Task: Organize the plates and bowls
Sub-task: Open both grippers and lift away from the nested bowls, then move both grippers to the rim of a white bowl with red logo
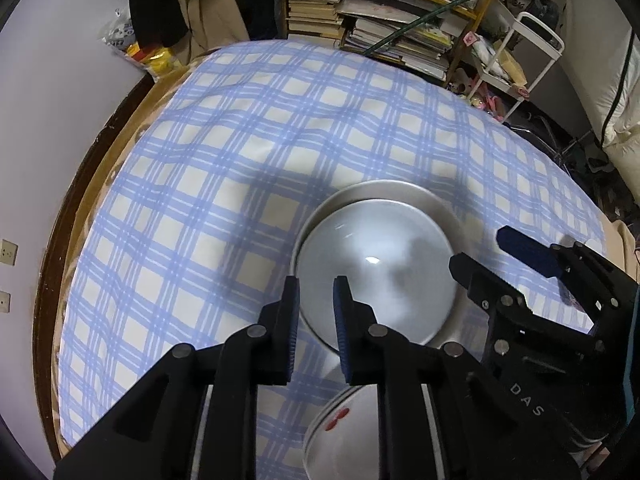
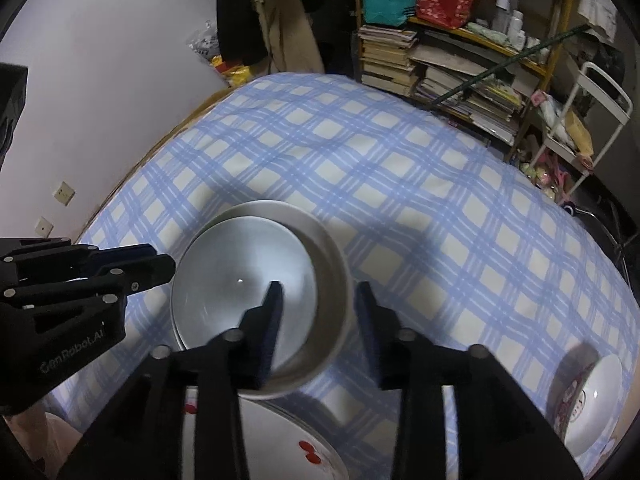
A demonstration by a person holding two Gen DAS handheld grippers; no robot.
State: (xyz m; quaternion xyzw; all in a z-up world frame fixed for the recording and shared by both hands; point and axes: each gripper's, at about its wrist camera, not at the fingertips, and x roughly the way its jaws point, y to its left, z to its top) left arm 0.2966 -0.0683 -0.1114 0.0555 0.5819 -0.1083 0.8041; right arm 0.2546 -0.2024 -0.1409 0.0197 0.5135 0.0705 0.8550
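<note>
On the left side of the blue-and-white checked cloth [image 1: 208,168] the left gripper [image 1: 316,292] hovers just off the near-left rim of the 2 stacked dishes, its 2 blue-padded fingers [image 1: 292,320] a narrow gap apart with nothing between them, so it holds no dish. Directly ahead and slightly to its right sits the pale grey shallow plate [image 1: 376,276], resting off-centre inside the larger grey metal-looking bowl [image 1: 400,194], whose far wall shows as a crescent beyond it; the plate's rim lies closest to this claw. Below, near the viewer's edge, a white plate with small red marks [image 1: 340,420] lies partly under the gripper body. Moving right, the right gripper [image 2: 318,308] is spread wide and straddles the bowl's right wall [image 2: 336,300]: its left finger hangs inside over the plate, its right finger outside over the cloth, with no contact that I can make out. Judging from this, the right claw is the one placed to pinch the bowl wall, needing only to close. Farthest right, well apart from the stack, a white plate with a reddish printed pattern [image 2: 588,396] waits at the cloth's edge.
</note>
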